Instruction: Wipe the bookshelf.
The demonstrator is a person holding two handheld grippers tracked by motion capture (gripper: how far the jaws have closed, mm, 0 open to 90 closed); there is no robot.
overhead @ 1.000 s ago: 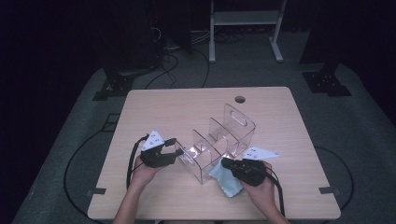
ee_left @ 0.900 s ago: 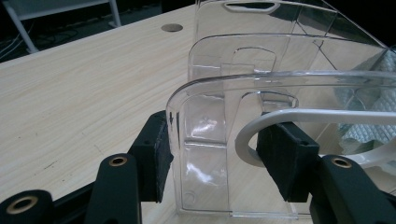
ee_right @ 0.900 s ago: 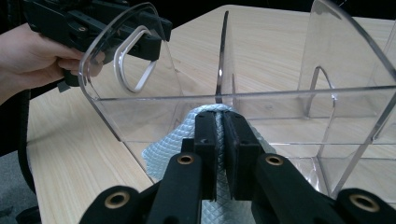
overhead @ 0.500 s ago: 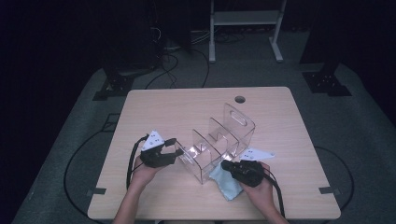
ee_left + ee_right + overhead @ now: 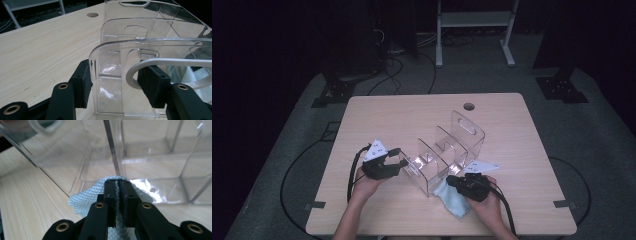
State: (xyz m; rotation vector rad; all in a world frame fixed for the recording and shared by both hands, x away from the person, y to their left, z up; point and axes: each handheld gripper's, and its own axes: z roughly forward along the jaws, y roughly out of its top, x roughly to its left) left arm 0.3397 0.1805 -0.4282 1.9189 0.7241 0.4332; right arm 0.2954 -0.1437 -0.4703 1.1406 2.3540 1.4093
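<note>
Jaws of left gripper clamped on clear organizer wall, right gripper pinching cloth.

Looks like a lab or test room, not a home. Dark all round, with grey carpet floor under one plain wooden table (round cable hole near the far edge). Black cables trailing over the floor past the far left corner, tape marks stuck down, black stand feet and a white metal frame at the back.
</note>
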